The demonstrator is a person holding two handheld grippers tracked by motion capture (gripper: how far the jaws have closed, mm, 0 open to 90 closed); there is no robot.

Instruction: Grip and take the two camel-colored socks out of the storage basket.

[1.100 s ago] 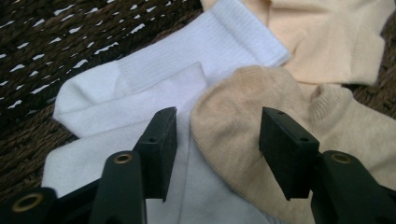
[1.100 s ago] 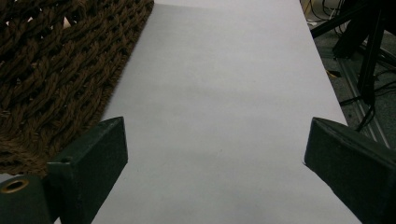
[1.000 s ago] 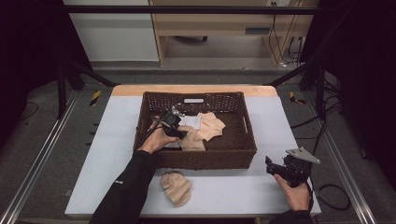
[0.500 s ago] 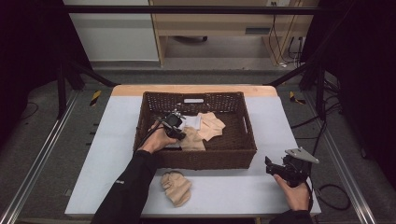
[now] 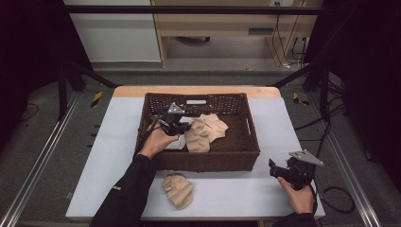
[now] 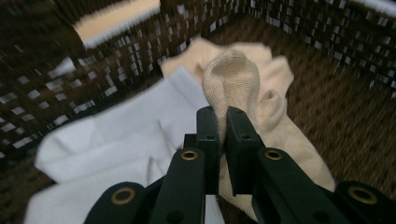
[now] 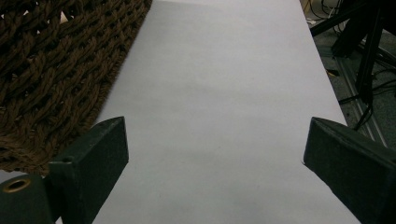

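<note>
The left tongs [image 6: 223,122] are clamped on a fold of the beige sock [image 6: 243,93], a soft, ribbed knit bunched into a rounded hump above the jaws. It lies inside the brown wicker basket [image 5: 246,151], toward the middle, partly over a white cloth [image 6: 116,140] on its left. The right tongs [image 7: 215,154] gape wide and hold nothing, resting low over the pale worktop [image 7: 224,84] at its near right corner. A second beige sock [image 5: 178,190] lies crumpled on the worktop just near of the basket
</note>
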